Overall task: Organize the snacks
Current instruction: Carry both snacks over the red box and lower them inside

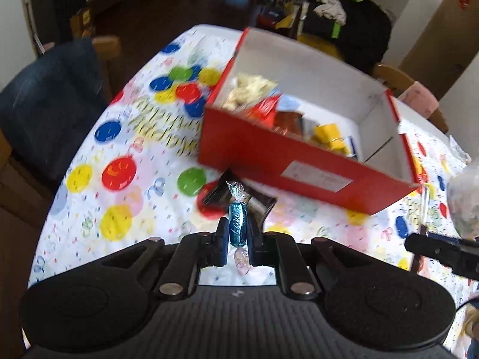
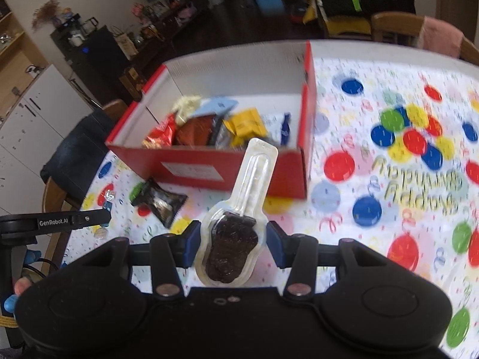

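Observation:
My left gripper (image 1: 237,239) is shut on a blue twist-wrapped candy (image 1: 237,224), held above the table in front of the red box (image 1: 269,161). A dark snack packet (image 1: 257,202) lies on the cloth just beyond the candy; it also shows in the right wrist view (image 2: 160,202). My right gripper (image 2: 232,243) is shut on a clear plastic spoon-shaped pack with a dark chocolate filling (image 2: 233,248), held before the red box (image 2: 209,167). The box holds several wrapped snacks (image 2: 215,128). The left gripper's finger (image 2: 74,220) shows at the left of the right wrist view.
The table carries a white cloth with coloured balloons (image 2: 389,179). Wooden chairs (image 2: 395,27) stand around it, one with a dark jacket (image 1: 51,104). The right gripper and its pack (image 1: 461,209) show at the right edge of the left wrist view.

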{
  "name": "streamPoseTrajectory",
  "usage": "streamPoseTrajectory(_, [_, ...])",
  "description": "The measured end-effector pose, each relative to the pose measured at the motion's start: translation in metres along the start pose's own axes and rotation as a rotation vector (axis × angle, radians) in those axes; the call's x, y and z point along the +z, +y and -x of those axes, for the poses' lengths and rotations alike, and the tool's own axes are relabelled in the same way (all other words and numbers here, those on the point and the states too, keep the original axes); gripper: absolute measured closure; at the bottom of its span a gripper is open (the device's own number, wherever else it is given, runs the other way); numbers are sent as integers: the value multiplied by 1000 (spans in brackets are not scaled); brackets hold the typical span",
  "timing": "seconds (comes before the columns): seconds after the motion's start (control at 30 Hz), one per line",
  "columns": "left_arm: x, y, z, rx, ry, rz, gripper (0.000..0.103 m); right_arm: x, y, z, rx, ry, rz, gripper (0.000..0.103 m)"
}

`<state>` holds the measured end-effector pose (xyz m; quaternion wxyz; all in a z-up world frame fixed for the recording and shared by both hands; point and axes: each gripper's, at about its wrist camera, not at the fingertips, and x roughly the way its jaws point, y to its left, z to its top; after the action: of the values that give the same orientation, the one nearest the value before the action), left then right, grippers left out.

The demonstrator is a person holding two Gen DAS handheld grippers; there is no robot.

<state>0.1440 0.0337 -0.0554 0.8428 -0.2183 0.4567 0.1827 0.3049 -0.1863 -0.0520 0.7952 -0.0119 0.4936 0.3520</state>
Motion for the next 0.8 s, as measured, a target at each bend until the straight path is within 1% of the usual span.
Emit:
streamPoseTrajectory(0.17, [19,-17,10,-23,-40,-65,91,26,5,3,-12,-35,35,57])
streamPoseTrajectory(0.27, [34,-26,11,-39,-60,-97,91,42,8,2,-43,-66,59,57])
streamPoseTrajectory(0.37, [50,-35,8,-55,-75,-128,91,60,7,-2,-79,-87,56,57])
streamPoseTrajectory(0.47, [66,-41,3,-66,-82,-159,91,78,5,-11,-87,-83,45,57])
streamPoseTrajectory(0.6, [86,-48,-12,-73,-65,-181,91,97,9,-25,-132,-85,70,57])
streamPoseTrajectory(0.8, [107,-55,-42,-61,-26,-217,91,117,13,-57,-160,-48,75,57])
